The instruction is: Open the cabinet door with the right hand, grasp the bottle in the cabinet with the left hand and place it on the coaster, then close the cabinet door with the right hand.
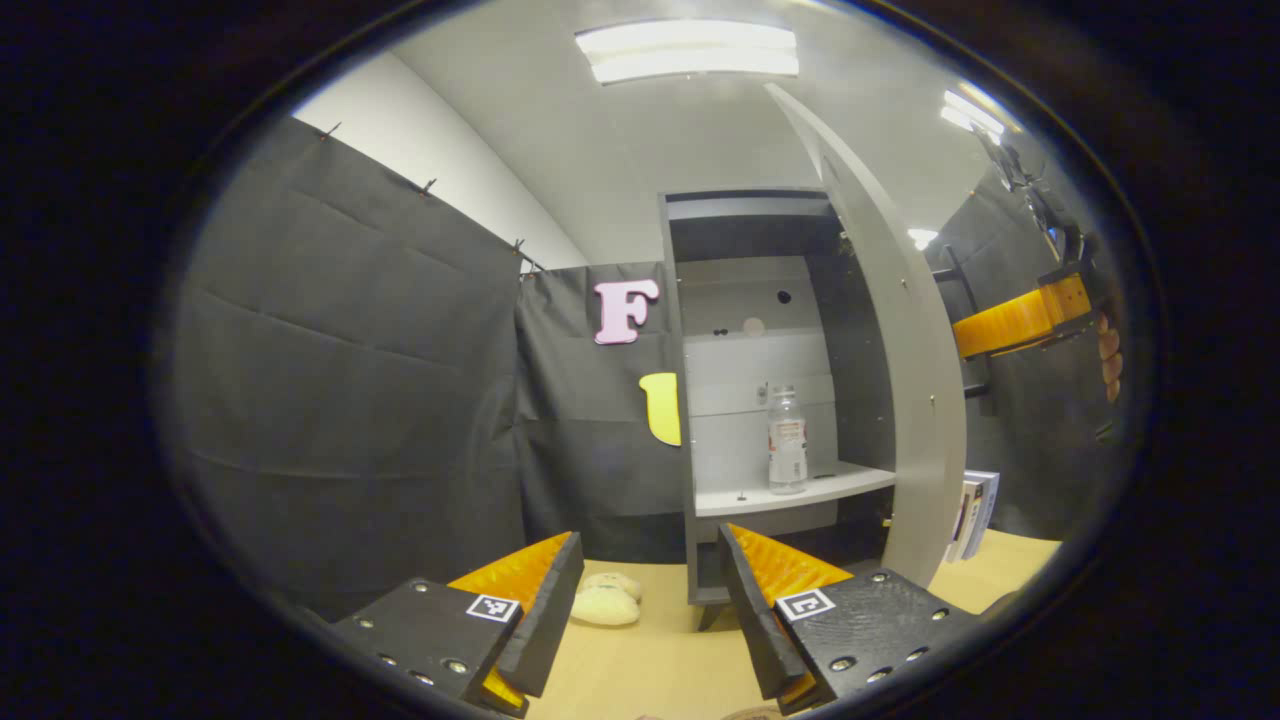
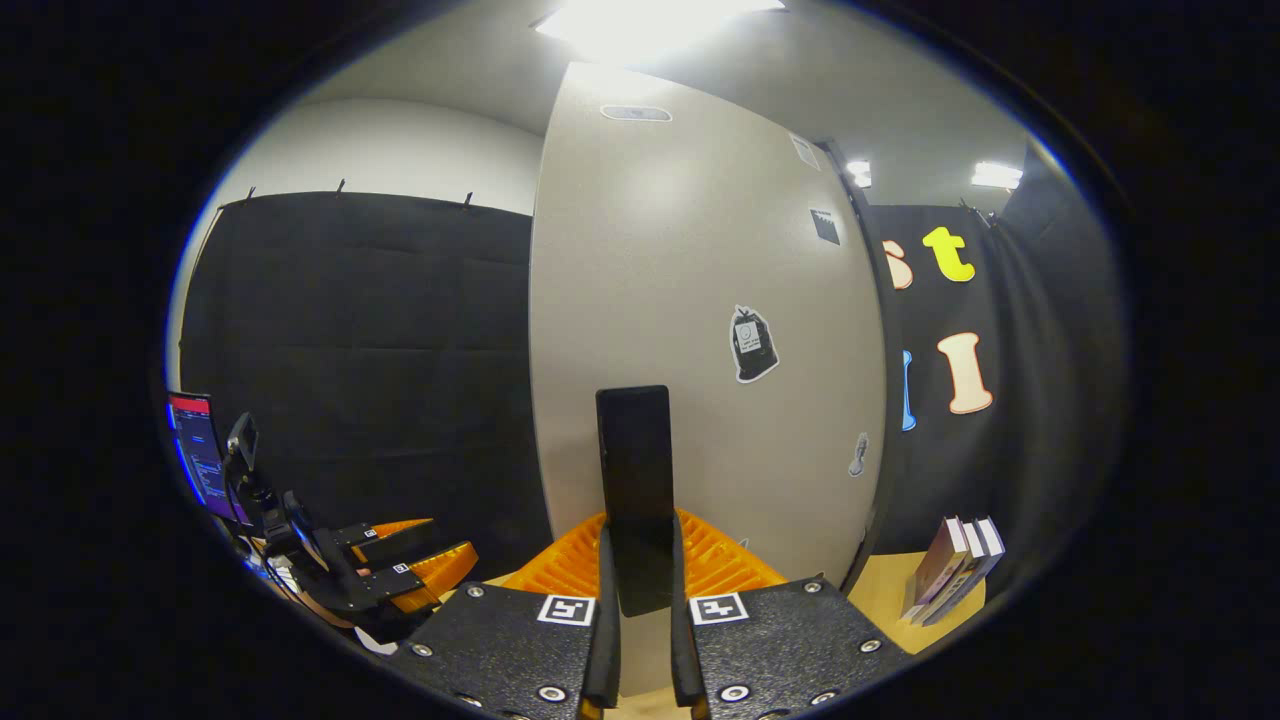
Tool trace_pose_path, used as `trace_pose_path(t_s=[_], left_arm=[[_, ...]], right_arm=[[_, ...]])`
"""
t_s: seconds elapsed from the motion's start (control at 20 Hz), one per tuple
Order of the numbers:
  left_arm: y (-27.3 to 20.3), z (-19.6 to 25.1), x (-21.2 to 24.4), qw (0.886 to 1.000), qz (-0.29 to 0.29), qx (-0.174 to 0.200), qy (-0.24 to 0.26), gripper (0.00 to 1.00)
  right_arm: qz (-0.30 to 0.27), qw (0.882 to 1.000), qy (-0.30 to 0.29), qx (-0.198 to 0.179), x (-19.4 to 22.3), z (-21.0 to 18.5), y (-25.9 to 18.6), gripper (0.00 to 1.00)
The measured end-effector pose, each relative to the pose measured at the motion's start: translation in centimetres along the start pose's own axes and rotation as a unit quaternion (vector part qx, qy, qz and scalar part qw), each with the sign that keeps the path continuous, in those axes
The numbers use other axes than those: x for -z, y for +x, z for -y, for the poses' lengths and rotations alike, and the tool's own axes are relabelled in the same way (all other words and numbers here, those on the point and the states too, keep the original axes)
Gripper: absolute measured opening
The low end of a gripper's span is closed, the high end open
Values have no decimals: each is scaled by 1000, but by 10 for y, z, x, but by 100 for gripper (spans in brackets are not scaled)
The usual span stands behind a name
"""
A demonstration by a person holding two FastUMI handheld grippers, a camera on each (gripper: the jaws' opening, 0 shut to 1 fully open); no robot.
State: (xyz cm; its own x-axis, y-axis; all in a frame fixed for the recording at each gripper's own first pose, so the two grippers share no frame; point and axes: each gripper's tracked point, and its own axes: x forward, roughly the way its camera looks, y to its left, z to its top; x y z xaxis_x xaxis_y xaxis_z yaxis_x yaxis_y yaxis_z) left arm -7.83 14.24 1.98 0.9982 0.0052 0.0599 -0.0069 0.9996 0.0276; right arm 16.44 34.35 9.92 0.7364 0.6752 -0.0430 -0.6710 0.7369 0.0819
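**Grey cabinet door swung wide, handle pinched in the right jaws**

Grey board makes up the cabinet (image 1: 690,400), which stands on the pale wooden bench (image 1: 640,670) against the black cloth wall. Its door (image 1: 900,380) stands open, seen edge-on in the left gripper view, so the inside is plain to see. The clear plastic bottle (image 1: 787,442) stands upright on a white shelf (image 1: 790,492) inside, towards the shelf's right part, with a white label round its middle.

The left gripper (image 1: 650,600) hangs low above the bench, well short of the cabinet, its jaws wide apart with nothing between them. A small cream soft toy (image 1: 608,600) lies on the bench beyond them, left of the cabinet's foot.

In the right gripper view, the right gripper (image 2: 640,600) has its jaws drawn narrow on the dark upright handle (image 2: 634,470) of the door, one finger pressing each side. A few stickers (image 2: 752,345) dot the door's face. Some books (image 2: 950,565) lean together on the bench to the right of the door.
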Motion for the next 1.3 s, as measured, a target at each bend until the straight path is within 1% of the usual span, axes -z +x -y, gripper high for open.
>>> trace_pose_path(t_s=[0.15,0.25,0.3,0.35,0.4,0.65,0.8,0.85,0.9,1.0,1.3], left_arm=[[6,20,-1,1000,1,18,-4,77],[11,32,-1,1000,2,30,-7,77],[13,37,-1,999,1,36,-9,77],[15,40,-1,999,0,41,-10,77],[17,44,-1,999,0,46,-12,77],[18,61,3,998,0,68,-18,77],[18,64,5,997,-6,79,-25,78],[18,66,6,996,-8,83,-29,78],[18,66,7,996,-10,85,-30,78],[19,68,9,995,-13,90,-31,78],[22,72,12,994,-19,100,-26,78]], right_arm=[[1,1000,4,8,1,3,-3,20],[2,1000,-2,20,0,7,-6,20],[2,1000,-4,27,0,9,-7,20],[2,999,-5,35,1,12,-8,18],[2,999,-4,43,1,14,-10,20],[4,996,-3,88,0,25,-16,20],[7,994,-2,113,1,33,-30,19],[9,993,-2,120,-1,37,-36,17],[10,992,-1,126,-3,40,-40,19],[13,990,-1,141,-3,47,-45,19],[18,980,4,200,1,78,-57,19]])
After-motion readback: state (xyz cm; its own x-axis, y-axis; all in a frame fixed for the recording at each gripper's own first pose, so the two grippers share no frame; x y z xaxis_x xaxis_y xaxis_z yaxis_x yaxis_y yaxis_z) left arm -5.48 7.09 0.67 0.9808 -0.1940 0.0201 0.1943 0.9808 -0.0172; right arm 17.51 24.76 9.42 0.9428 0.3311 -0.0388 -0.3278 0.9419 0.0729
